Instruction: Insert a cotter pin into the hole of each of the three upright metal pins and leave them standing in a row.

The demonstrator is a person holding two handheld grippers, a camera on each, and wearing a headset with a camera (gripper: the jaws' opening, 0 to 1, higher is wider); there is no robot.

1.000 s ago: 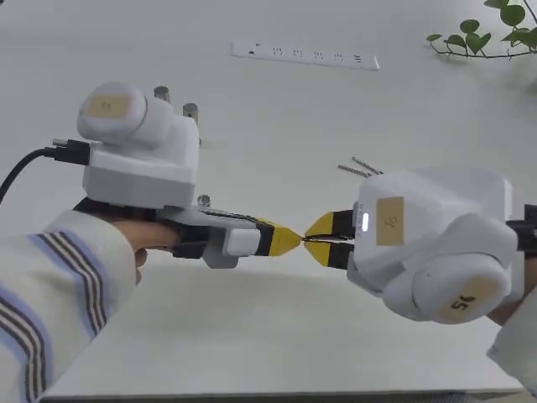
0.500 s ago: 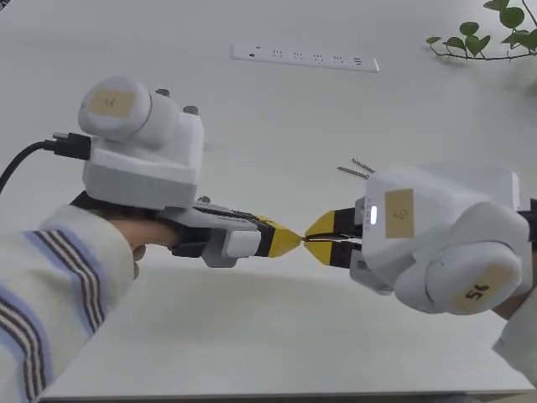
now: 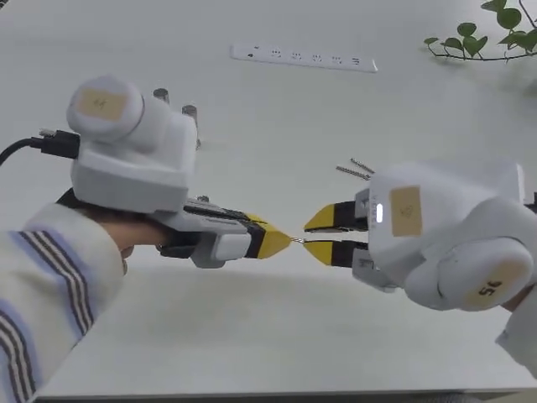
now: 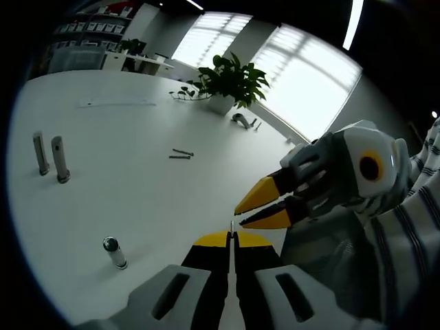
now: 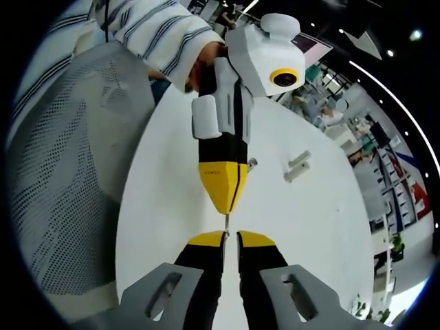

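My left gripper [image 3: 281,243] is shut on a thin cotter pin [image 3: 296,242], whose tip pokes out toward my right gripper [image 3: 321,235]. The right gripper's yellow jaws stand open around that tip, apart from it. In the left gripper view the cotter pin [image 4: 232,227] sticks out of the shut jaws. Two upright metal pins [image 3: 161,96] [image 3: 190,113] stand behind the left gripper. A third metal pin [image 3: 202,200] peeks out just past it, and stands near in the left gripper view [image 4: 113,252]. Spare cotter pins [image 3: 357,170] lie on the table.
A white power strip [image 3: 302,59] lies at the far side of the white table [image 3: 277,134]. A leafy plant [image 3: 495,34] reaches in at the back right. The table's front edge [image 3: 252,393] runs just below both grippers.
The right gripper's jaws have opened and let go of the cotter pin, which stays in the left gripper. The left gripper has drawn back slightly to the left.
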